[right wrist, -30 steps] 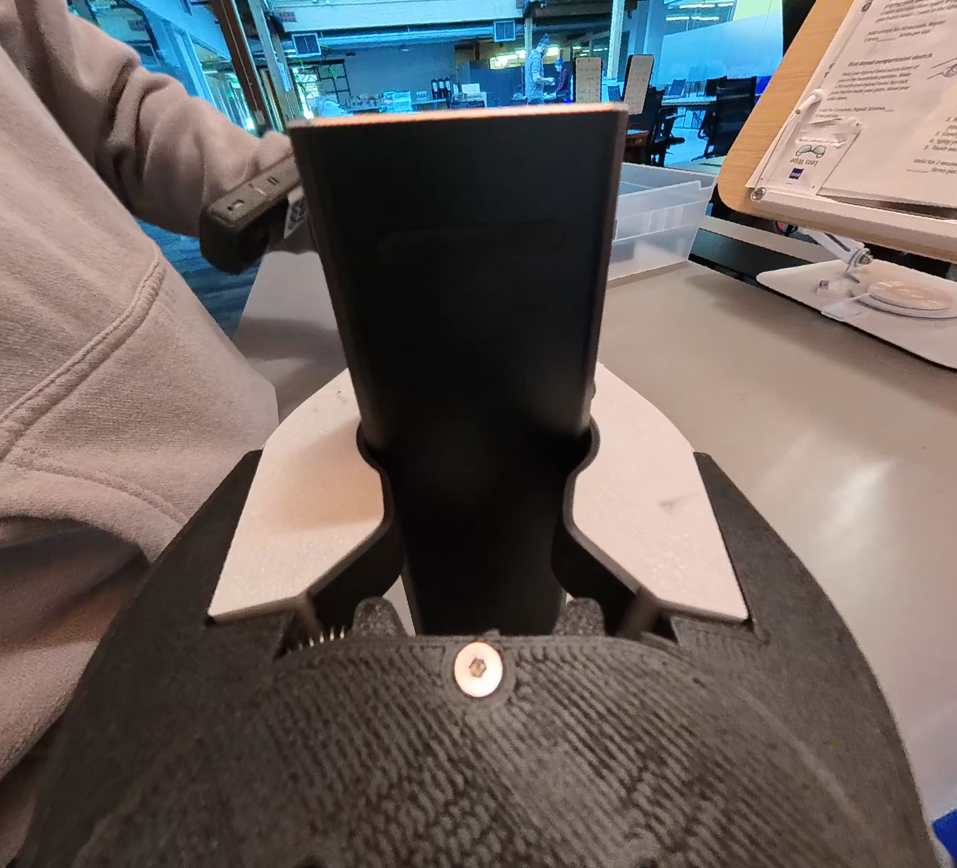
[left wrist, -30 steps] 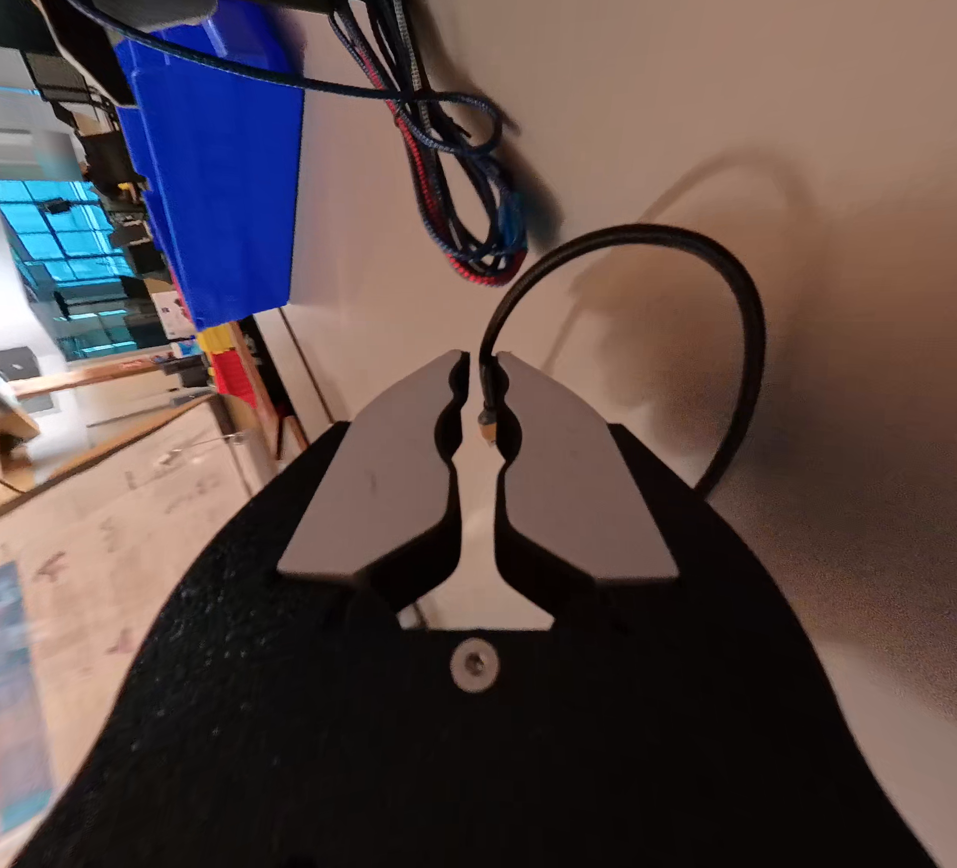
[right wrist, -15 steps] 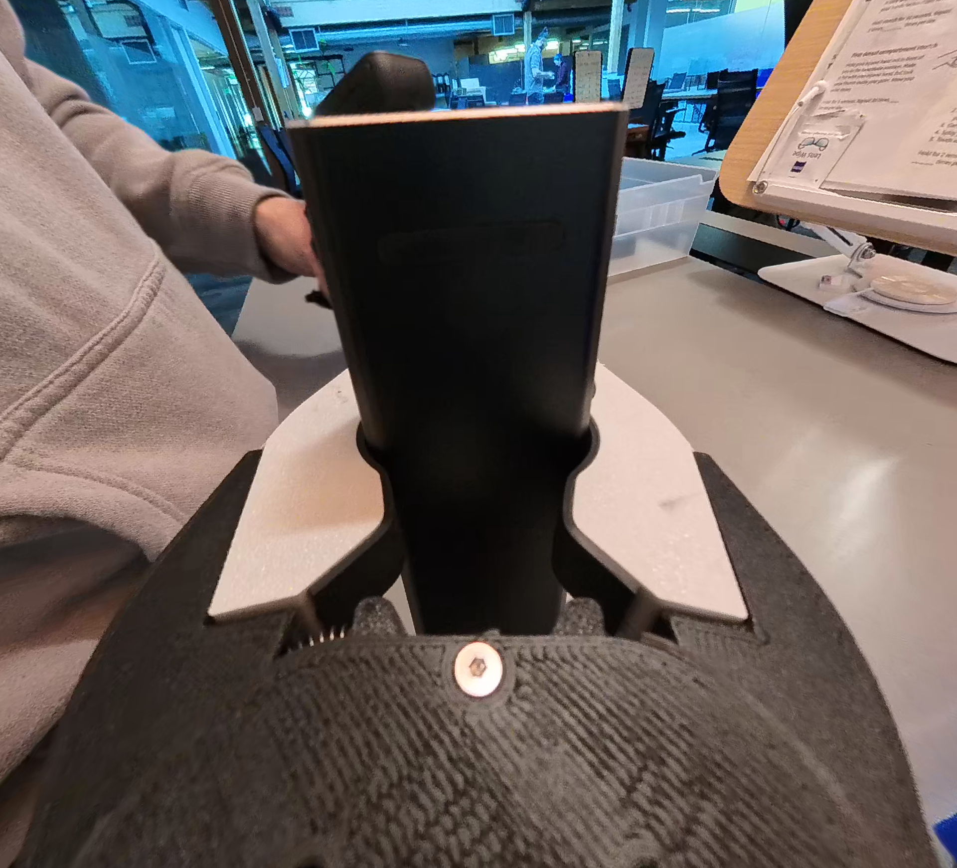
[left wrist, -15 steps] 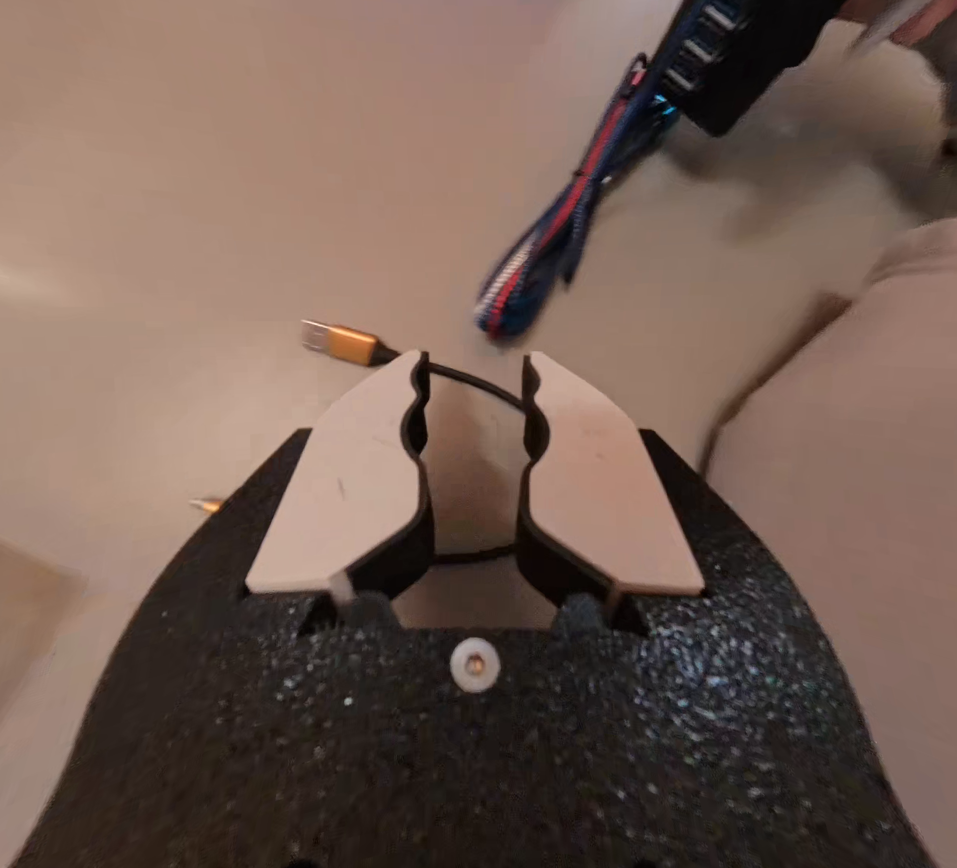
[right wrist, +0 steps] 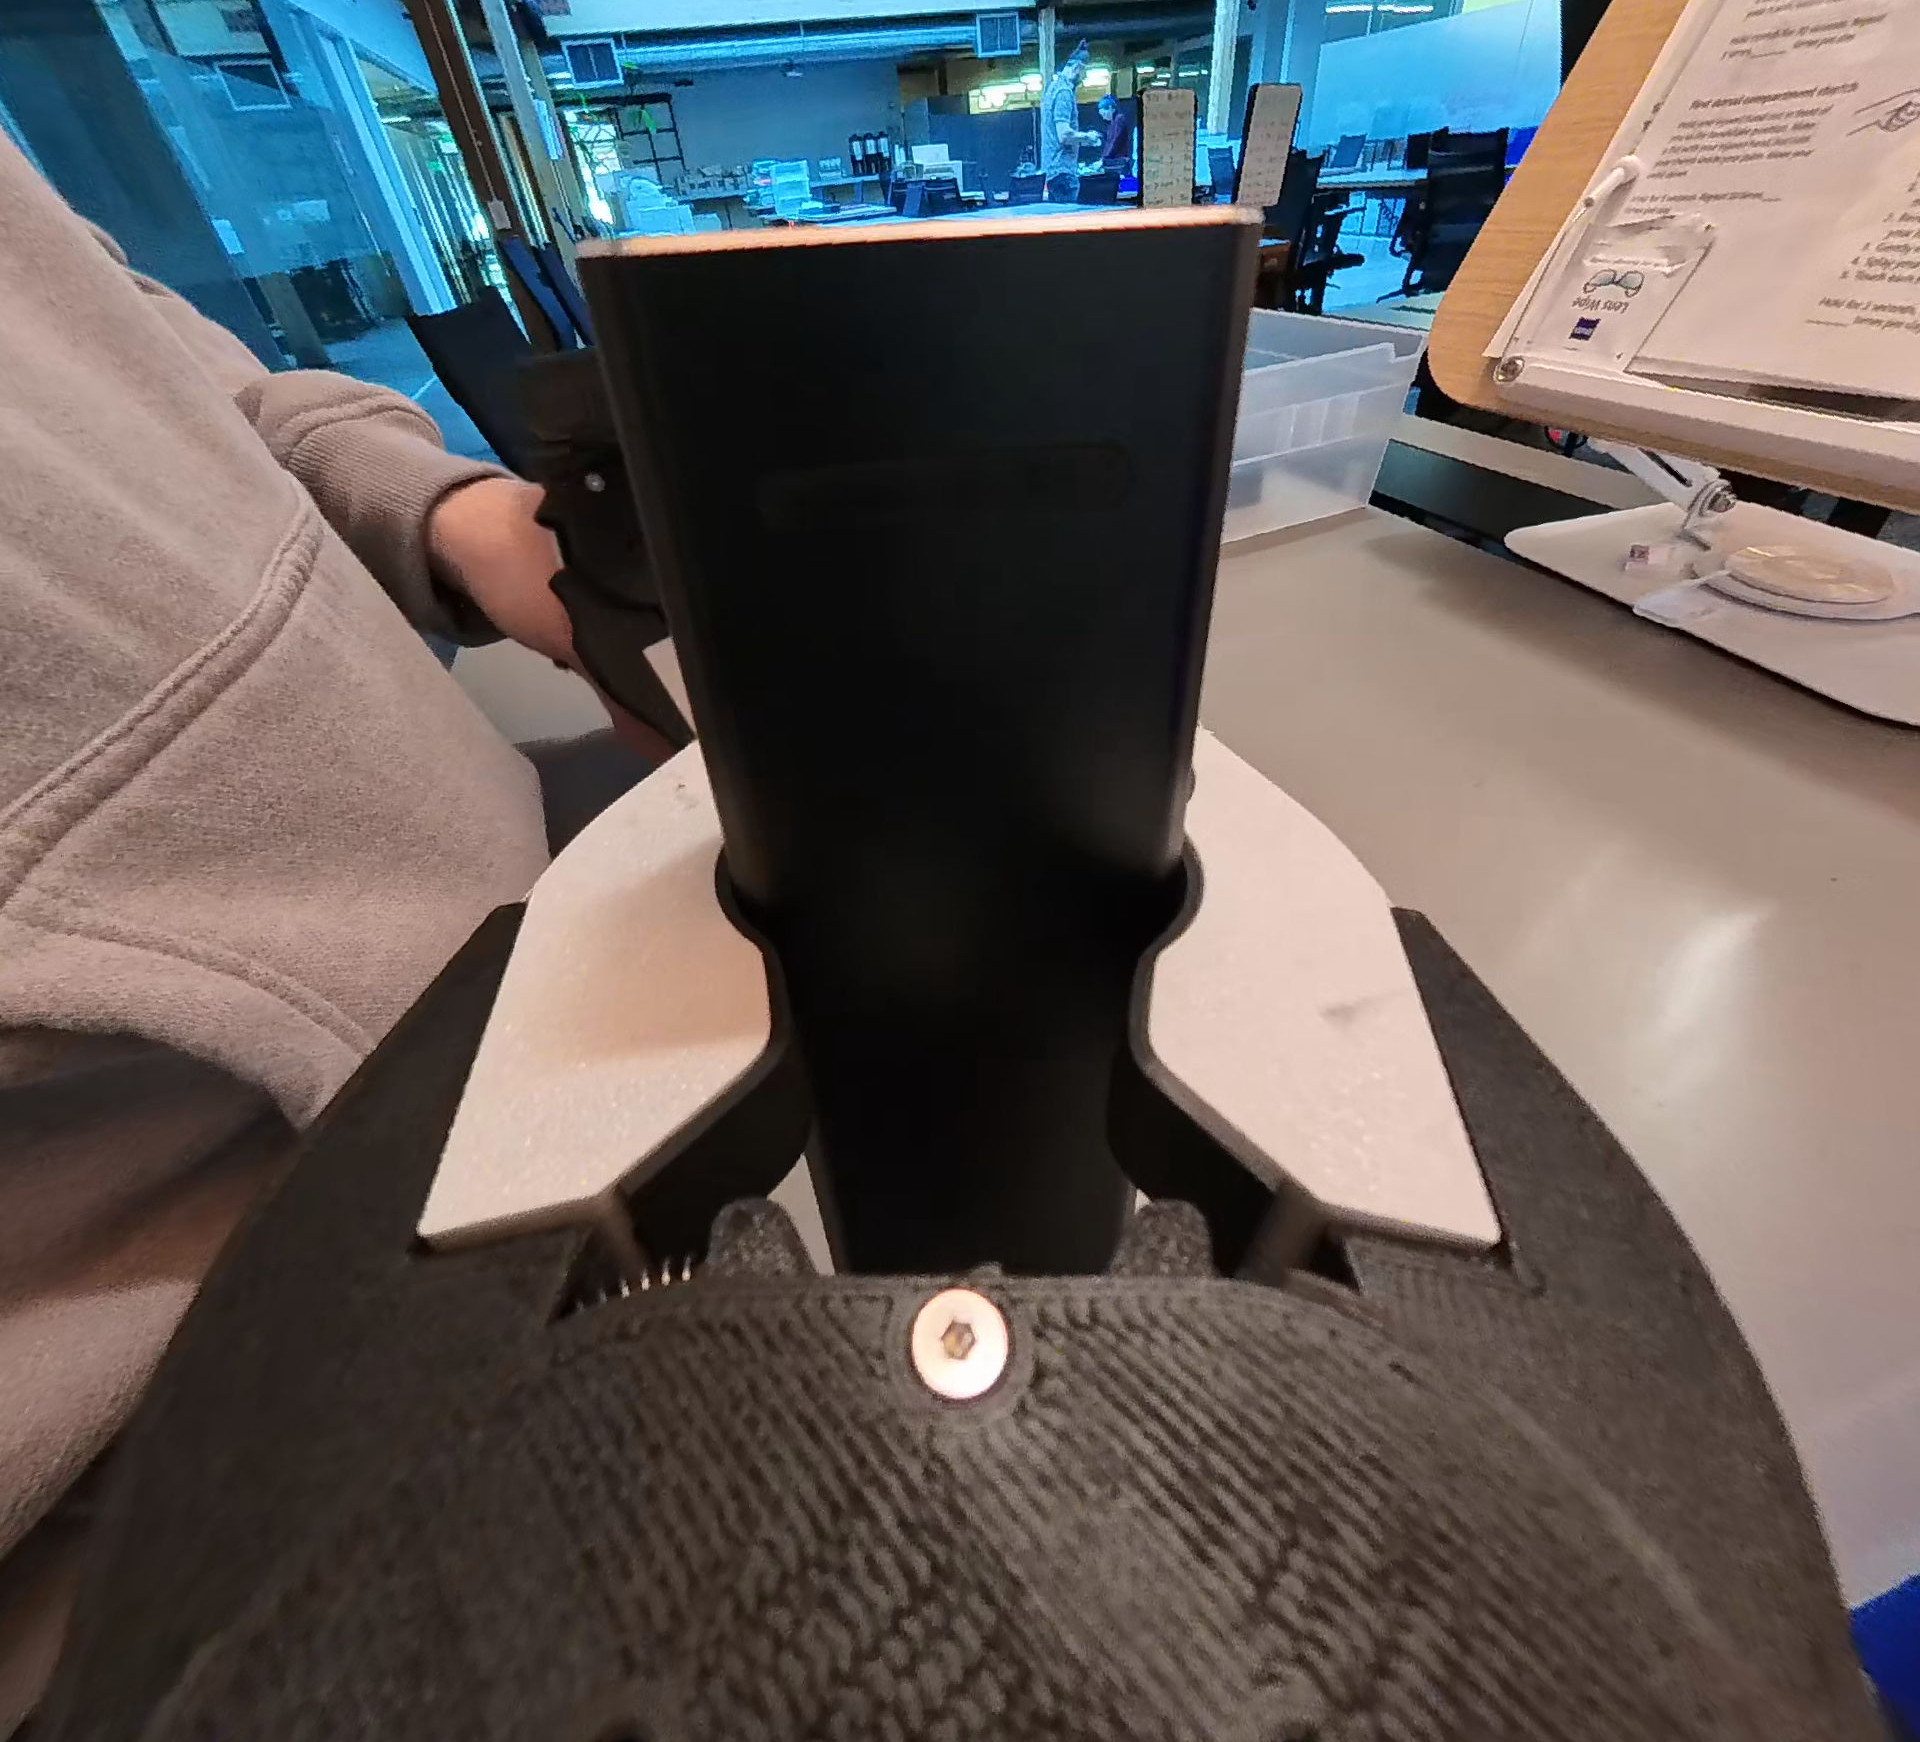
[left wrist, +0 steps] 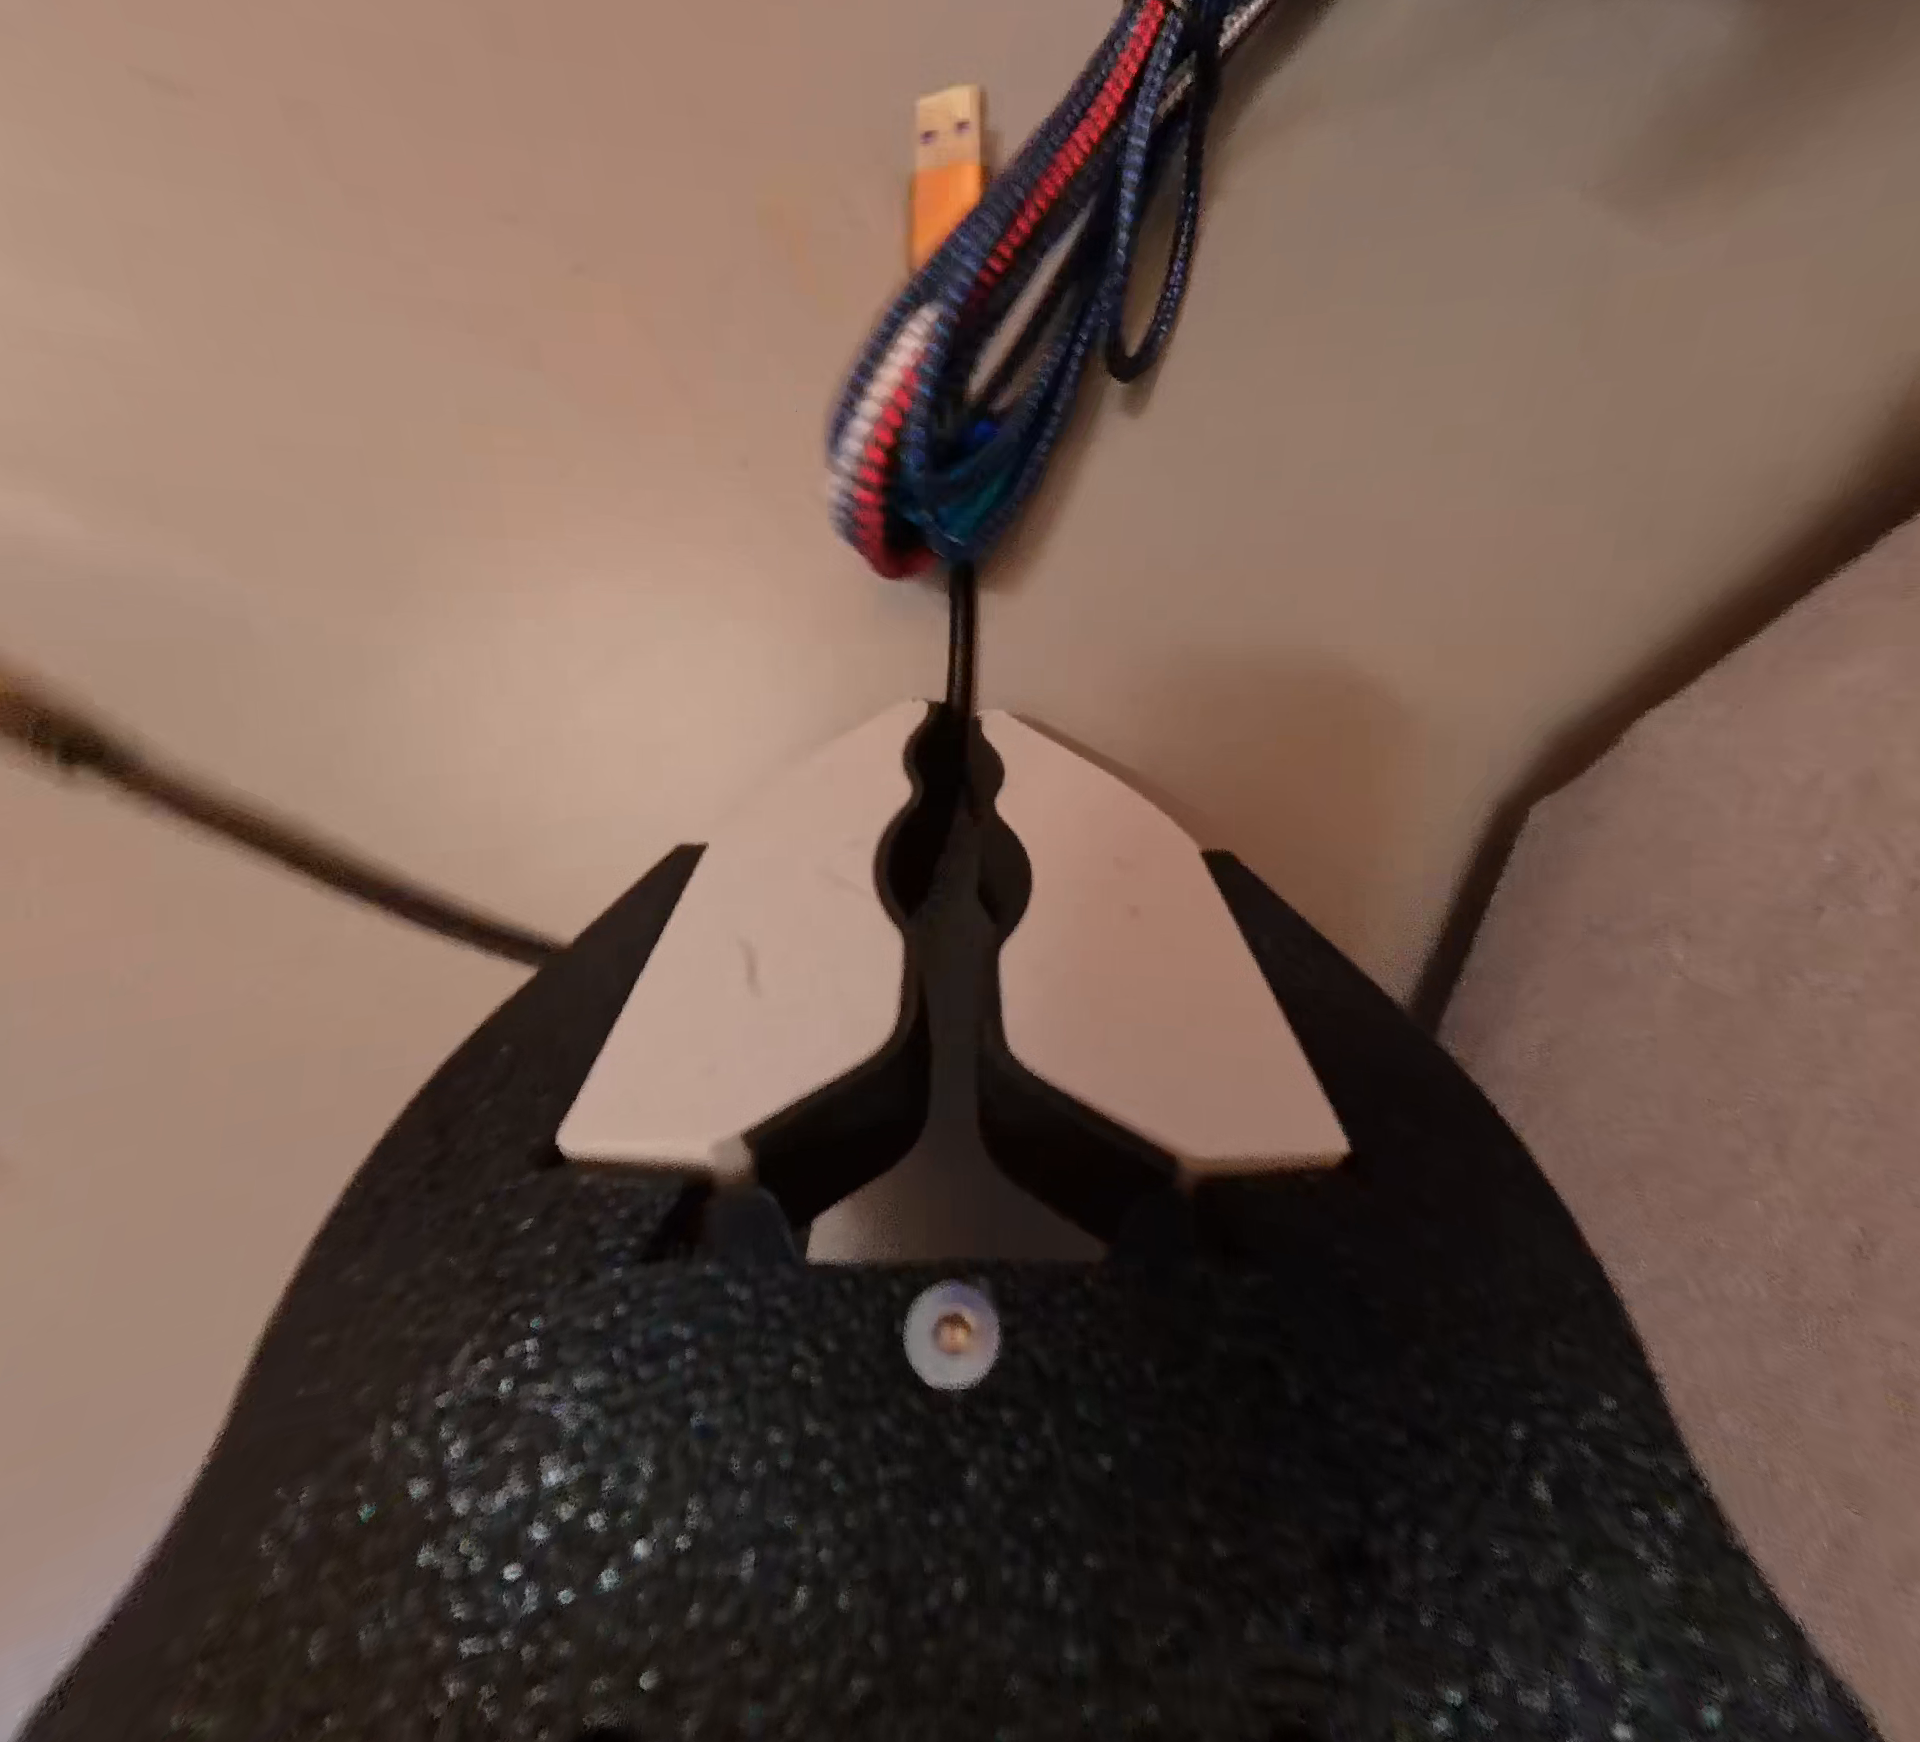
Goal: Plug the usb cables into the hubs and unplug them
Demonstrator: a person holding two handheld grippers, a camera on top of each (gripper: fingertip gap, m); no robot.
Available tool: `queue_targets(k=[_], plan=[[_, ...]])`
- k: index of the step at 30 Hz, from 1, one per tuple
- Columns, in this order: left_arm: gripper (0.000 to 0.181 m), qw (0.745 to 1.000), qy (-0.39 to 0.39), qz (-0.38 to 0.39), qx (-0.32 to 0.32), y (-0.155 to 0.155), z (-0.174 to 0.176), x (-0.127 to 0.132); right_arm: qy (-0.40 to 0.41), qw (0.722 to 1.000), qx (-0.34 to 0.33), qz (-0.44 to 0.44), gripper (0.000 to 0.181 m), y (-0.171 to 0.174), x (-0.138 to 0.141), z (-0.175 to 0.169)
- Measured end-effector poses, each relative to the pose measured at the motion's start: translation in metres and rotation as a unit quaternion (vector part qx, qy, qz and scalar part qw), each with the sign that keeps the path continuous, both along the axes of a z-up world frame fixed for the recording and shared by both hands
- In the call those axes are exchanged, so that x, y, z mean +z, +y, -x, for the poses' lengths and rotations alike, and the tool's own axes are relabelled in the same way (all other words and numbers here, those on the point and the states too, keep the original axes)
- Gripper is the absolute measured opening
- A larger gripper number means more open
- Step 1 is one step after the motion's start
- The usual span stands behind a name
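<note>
Left wrist view: left gripper (left wrist: 958,713) is clenched on a thin black cable (left wrist: 962,643), pinched right at the tips, fingers (left wrist: 790,954) nearly touching w/ only the cable between them. The cable runs fwd from the tips and disappears under a bundle of braided cables (left wrist: 1013,279) (navy, red, blue, some white), tied w/ a black band near the top of the pic. The bundle lies on the beige worktop (left wrist: 416,342) and goes off toward its far-right edge. An orange USB-A plug (left wrist: 948,170) w/ gold metal end lies flat on the worktop just left of the bundle, partly tucked under it, unplugged, metal end pointing away from the camera. Can't confirm it belongs to the held cable, link is hidden. Another dark cable (left wrist: 260,851) crosses the worktop at left, blurred. A grey sleeve (left wrist: 1714,965) fills the right side.

Right wrist view: right gripper (right wrist: 958,845) grasps the black hub (right wrist: 925,601), a tall flat box held upright, 1 finger on each side of its lower part. Only a plain black face shows; ports not visible here. Hub is lifted off the grey worktop (right wrist: 1507,861). At left, person's hand (right wrist: 499,570) holds the other gripper's black handle, mostly hidden behind the hub. At the far-right edge: a clear plastic bin (right wrist: 1320,404) and a document stand (right wrist: 1683,165) w/ printed sheets on a white base.
</note>
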State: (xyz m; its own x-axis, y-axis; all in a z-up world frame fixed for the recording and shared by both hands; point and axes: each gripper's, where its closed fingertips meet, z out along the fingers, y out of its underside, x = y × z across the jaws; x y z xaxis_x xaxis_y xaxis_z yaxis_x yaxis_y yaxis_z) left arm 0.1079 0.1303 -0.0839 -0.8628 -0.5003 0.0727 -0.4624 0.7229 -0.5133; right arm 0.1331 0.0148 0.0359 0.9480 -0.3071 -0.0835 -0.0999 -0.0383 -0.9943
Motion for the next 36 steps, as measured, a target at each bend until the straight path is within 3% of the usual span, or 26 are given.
queue_targets(k=[3, 7, 9, 11, 13, 14, 15, 18, 20, 22, 26, 30, 32, 34, 36], plan=[[0.002, 0.994, 0.066, 0.086, 0.022, -0.003, 0.003, 0.023, -0.004, 1.0, -0.002, 0.006, 0.074, -0.002, 0.001, 0.001], [0.002, 0.96, 0.141, 0.233, 0.068, 0.006, -0.012, 0.085, -0.01, 1.0, -0.012, -0.006, 0.074, -0.013, 0.008, 0.001], [0.002, 0.912, 0.201, 0.346, 0.086, 0.01, -0.019, 0.126, -0.011, 1.0, -0.01, -0.003, 0.074, -0.016, 0.007, 0.003], [0.002, 0.836, 0.29, 0.455, 0.1, 0.019, -0.026, 0.159, -0.014, 1.0, -0.016, -0.004, 0.074, -0.018, 0.007, 0.003], [0.002, 0.767, 0.365, 0.514, 0.12, 0.032, -0.035, 0.164, -0.01, 1.0, -0.015, -0.013, 0.074, -0.018, 0.007, 0.002], [0.002, 0.76, 0.382, 0.507, 0.136, 0.037, -0.038, 0.152, -0.009, 1.0, -0.018, -0.014, 0.074, -0.018, 0.007, 0.001], [0.003, 0.773, 0.376, 0.485, 0.164, 0.043, -0.044, 0.132, -0.01, 1.0, -0.02, -0.012, 0.074, -0.017, 0.005, 0.0], [0.003, 0.852, 0.295, 0.356, 0.244, 0.07, -0.06, 0.068, -0.008, 1.0, -0.012, -0.01, 0.074, -0.013, 0.005, 0.002], [0.003, 0.897, 0.203, 0.278, 0.277, 0.095, -0.075, 0.048, -0.008, 1.0, -0.008, -0.006, 0.074, -0.011, 0.004, 0.003], [0.003, 0.91, 0.144, 0.252, 0.297, 0.111, -0.086, 0.046, -0.01, 1.0, -0.007, -0.004, 0.074, -0.011, 0.005, 0.004], [0.003, 0.868, 0.226, 0.358, 0.26, 0.085, -0.072, 0.074, -0.01, 1.0, -0.009, -0.008, 0.074, -0.011, 0.005, 0.002], [0.002, 0.778, 0.337, 0.506, 0.159, 0.047, -0.042, 0.142, -0.011, 1.0, -0.012, -0.006, 0.074, -0.013, 0.004, 0.001], [0.003, 0.731, 0.37, 0.555, 0.142, 0.04, -0.038, 0.165, -0.011, 1.0, -0.014, -0.007, 0.074, -0.014, 0.005, 0.002], [0.002, 0.714, 0.39, 0.56, 0.155, 0.038, -0.04, 0.159, -0.01, 1.0, -0.015, -0.008, 0.074, -0.015, 0.004, 0.002], [0.002, 0.733, 0.386, 0.526, 0.195, 0.042, -0.048, 0.129, -0.01, 1.0, -0.014, -0.009, 0.074, -0.015, 0.004, 0.003]])
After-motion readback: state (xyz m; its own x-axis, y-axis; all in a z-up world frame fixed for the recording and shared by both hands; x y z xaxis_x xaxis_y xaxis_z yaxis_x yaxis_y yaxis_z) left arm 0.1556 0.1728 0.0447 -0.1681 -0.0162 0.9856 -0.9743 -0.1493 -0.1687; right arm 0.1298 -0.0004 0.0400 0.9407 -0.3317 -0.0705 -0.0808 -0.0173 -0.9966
